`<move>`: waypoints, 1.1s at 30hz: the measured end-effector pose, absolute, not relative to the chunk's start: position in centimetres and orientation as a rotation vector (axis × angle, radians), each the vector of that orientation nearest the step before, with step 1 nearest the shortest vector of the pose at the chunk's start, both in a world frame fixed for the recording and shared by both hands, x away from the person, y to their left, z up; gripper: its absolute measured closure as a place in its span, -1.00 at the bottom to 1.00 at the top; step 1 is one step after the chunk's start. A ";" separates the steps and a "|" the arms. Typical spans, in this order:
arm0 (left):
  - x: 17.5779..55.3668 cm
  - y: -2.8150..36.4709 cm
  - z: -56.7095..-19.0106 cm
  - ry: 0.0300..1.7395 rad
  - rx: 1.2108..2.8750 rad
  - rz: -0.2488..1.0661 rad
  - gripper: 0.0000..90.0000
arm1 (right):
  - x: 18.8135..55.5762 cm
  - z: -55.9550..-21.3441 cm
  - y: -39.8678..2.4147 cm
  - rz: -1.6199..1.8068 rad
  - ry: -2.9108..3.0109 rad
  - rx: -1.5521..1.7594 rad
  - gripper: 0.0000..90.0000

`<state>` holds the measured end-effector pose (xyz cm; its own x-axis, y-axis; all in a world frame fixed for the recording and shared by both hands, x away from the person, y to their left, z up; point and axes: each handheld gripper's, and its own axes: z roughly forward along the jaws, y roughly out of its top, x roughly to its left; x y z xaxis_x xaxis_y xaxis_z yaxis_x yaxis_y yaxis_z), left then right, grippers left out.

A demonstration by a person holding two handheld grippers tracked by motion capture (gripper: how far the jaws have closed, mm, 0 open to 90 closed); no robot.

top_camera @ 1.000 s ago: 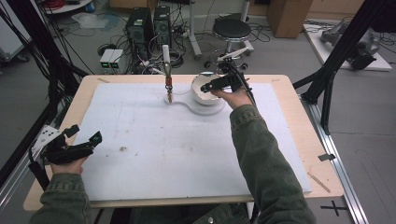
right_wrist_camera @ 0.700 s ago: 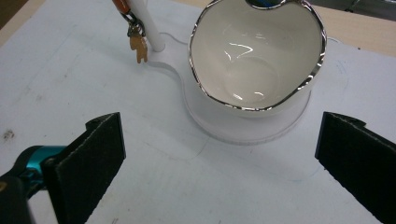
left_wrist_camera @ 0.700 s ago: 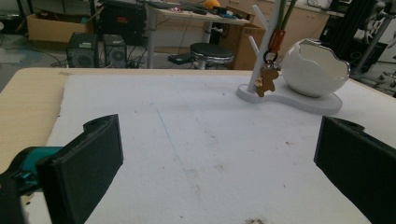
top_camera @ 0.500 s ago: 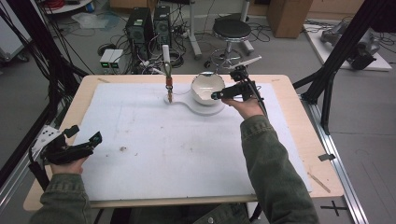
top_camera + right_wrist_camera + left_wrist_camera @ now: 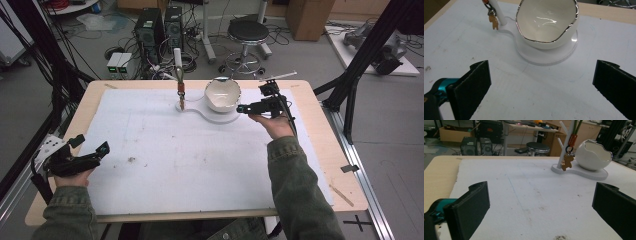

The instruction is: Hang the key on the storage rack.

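White egg-shaped bowl (image 5: pixel 547 23) sits just ahead of the right gripper (image 5: pixel 543 83), jaws wide open and empty.

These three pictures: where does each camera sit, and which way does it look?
High view: above the person's side, looking forward and down on the table; forearms, left tongs, right tongs.
Left gripper view: on the left tongs, facing the bowl.
Right gripper view: on the right tongs, close to it.
Shared: bowl, keychain.
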<state>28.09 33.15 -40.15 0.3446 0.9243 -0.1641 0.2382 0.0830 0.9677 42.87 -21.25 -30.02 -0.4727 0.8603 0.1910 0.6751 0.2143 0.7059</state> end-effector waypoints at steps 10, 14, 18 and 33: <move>28.1 33.1 -40.1 1.139 1.425 0.729 -0.96 | 41.5 -31.8 -23.1 1.140 2.199 1.489 -0.98; 28.1 33.2 -40.1 1.142 1.422 0.730 -0.96 | 40.8 -32.8 -23.7 1.148 2.182 1.498 -0.98; 28.1 33.2 -40.2 1.144 1.425 0.729 -0.96 | 40.1 -33.9 -24.1 1.153 2.173 1.496 -0.98; 28.2 33.2 -40.3 1.159 1.450 0.724 -0.96 | 37.8 -36.3 -24.8 1.162 2.115 1.438 -0.98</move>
<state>28.20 33.15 -40.30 0.3375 0.9280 -0.1579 0.2651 0.0673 0.9619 37.79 -24.78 -36.33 -0.4357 0.8846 0.1662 0.6147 0.1575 0.7729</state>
